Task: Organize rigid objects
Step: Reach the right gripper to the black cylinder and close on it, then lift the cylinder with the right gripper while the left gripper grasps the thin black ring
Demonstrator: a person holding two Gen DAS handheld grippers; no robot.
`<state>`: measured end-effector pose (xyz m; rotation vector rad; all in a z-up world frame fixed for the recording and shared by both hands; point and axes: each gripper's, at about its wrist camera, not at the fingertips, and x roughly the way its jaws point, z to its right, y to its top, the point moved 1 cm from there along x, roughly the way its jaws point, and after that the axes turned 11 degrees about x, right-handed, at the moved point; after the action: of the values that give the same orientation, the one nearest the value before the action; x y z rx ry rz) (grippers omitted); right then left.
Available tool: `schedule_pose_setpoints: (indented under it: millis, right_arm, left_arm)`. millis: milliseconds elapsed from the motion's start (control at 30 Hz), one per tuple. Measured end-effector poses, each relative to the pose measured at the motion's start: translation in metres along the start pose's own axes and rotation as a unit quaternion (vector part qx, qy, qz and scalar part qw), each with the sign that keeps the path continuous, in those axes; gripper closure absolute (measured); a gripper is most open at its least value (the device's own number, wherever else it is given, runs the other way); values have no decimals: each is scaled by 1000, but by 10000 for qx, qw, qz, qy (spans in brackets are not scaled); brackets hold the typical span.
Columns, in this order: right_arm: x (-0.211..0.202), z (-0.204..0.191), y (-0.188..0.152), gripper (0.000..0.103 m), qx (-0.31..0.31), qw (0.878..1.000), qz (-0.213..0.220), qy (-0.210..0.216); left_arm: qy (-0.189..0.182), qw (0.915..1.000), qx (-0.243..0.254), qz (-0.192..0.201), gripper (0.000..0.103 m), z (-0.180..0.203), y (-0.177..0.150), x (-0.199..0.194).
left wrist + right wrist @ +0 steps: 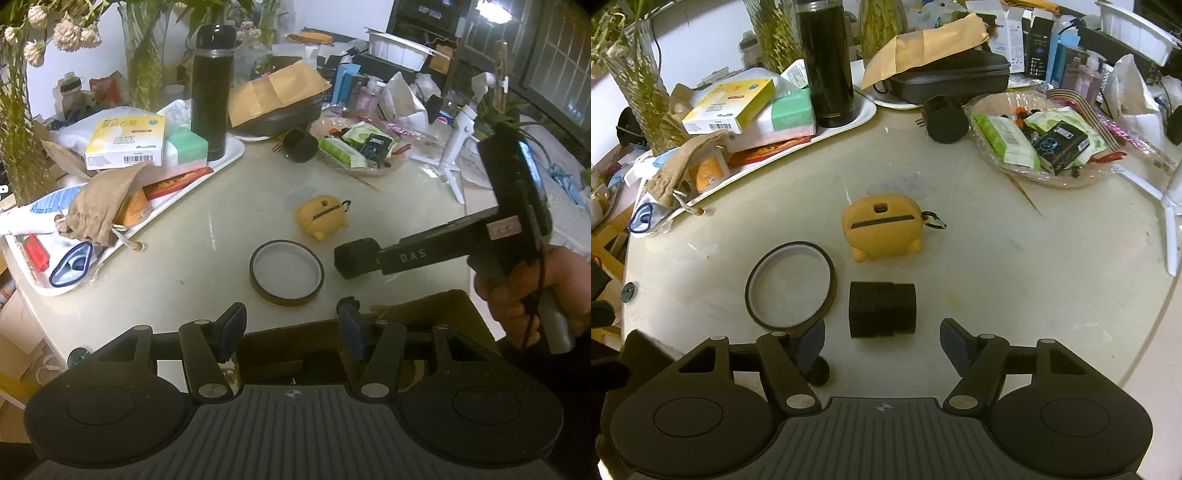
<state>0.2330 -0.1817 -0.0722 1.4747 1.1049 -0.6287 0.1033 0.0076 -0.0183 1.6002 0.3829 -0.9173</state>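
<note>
On a pale, scuffed round bench (1015,280), three loose items lie close together: one thin ring of dark amber tape (791,284), lying flat; one matte black ribbed cylinder (882,309), on its side just right of the ring; and one rounded yellow rubbery case (881,230) with a metal clip, just beyond both. A second black cylinder (945,119) lies farther back, near a clear wrapped basket (1049,173) of packets. The right tongs (882,341) hang released, blue pads spread wide, the ribbed cylinder just ahead of the gap and untouched. The left tongs (291,330) are likewise spread and empty, above a brown cardboard box (436,314) at the bench edge; what the box holds is too dark to tell. A white tray (849,122) at the rear left carries one tall glossy black flask (827,62), two cartons and a burlap pouch. Glass vases of green stems line the white wall.
</note>
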Motion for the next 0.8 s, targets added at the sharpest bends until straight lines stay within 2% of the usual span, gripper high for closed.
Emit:
schedule_pose_setpoints:
  millis: [267,300,333,367,600,700,800]
  right_arm:
    - [21,2,6,38,123,9999,-117,23]
    - [24,2,6,42,138,9998,-142,29]
    - [26,3,7,53,171,9997,-185,50]
    - [28,4,7,54,225,9994,-249,93]
    - [18,11,8,55,342,9991,-230,137]
    - [8,14,7,55,323,9993,-145,142]
    - [-2,19,6,55,336,9993,-88,147]
  left_arm:
    - [44,10000,7,-24,48,-6,1,5]
    - [56,10000,-3,-38,48,-7,2,7]
    - [61,10000,-16,-46,48,-8,2,8]
    - [65,10000,-31,-54,48,-9,3,9]
    - [169,9997,-11,-181,47,-12,6,18]
    - [188,9996,-15,-207,34,-12,7,22]
    - [189,9995,31,-234,33,-11,11,27]
